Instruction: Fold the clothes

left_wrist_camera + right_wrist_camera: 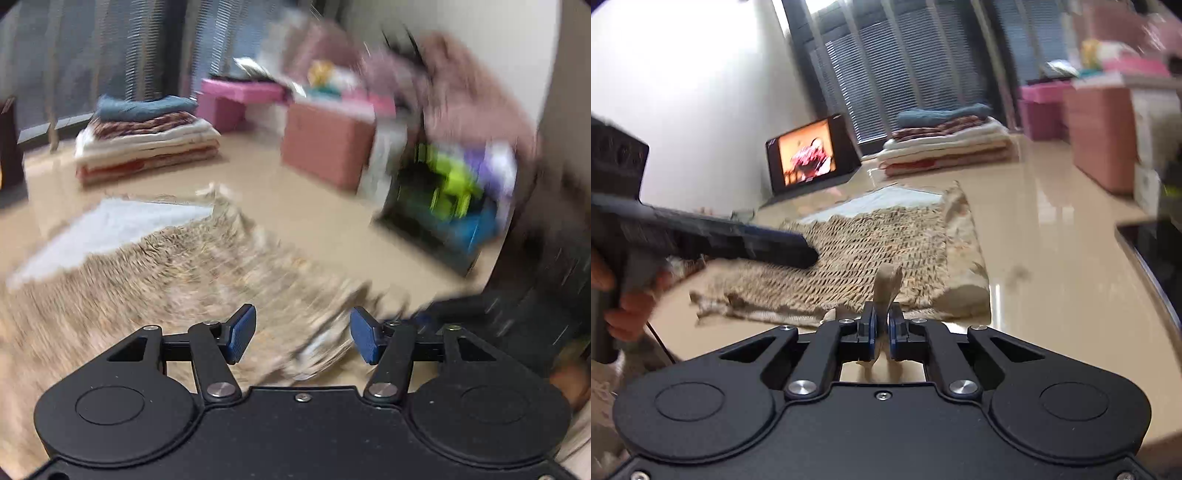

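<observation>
Glossy beige table (pixel 1052 236) is carrying a soft, limp tan knit garment (pixel 879 251); the right gripper (pixel 882 332) is pinching its near edge, a sensible hold, while the left gripper (pixel 303 334) is hovering over it, jaws apart and empty.

A glossy beige floor (pixel 1052 229) is seen, bounded by a white wall (pixel 683 92) and dark slatted blinds (pixel 905 66); pink boxes (pixel 325 144), possibly storage stools, are blurred.
</observation>
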